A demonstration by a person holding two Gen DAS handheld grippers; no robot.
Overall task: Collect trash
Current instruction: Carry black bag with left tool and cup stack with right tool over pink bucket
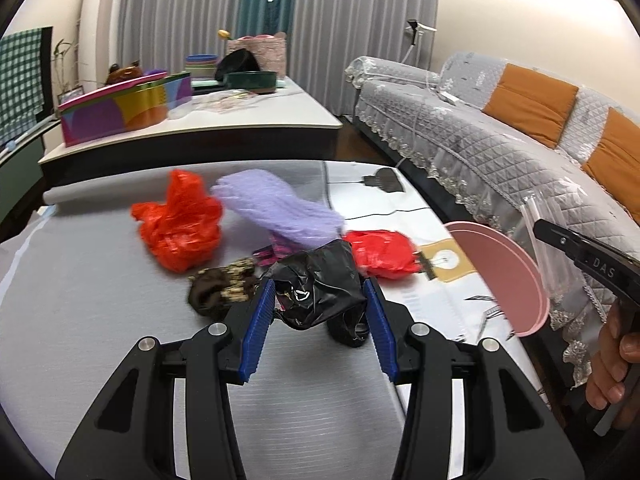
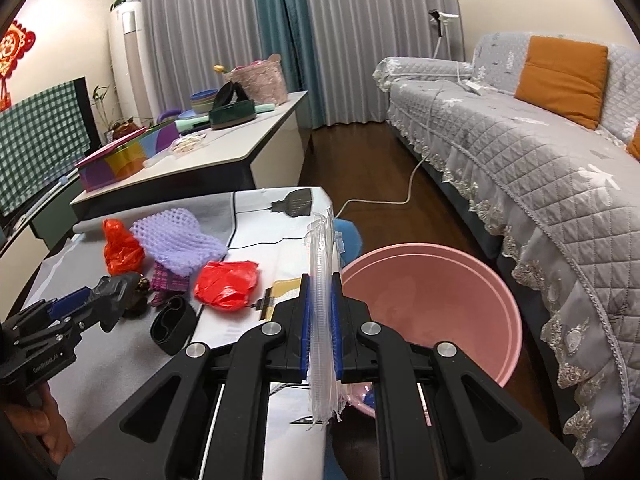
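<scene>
Clamped flat in our right gripper (image 2: 320,320), the clear plastic sleeve (image 2: 322,300) stands over the table's right edge, beside the pink bin (image 2: 496,300); we should swing fully over its mouth before releasing. Our left gripper (image 1: 318,300) pinches a black bag (image 1: 320,280) mid-table.

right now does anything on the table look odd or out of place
Only the expected litter: crumpled red bags, purple mesh and a black band strewn on the grey mat. A cable trails across the table.
</scene>
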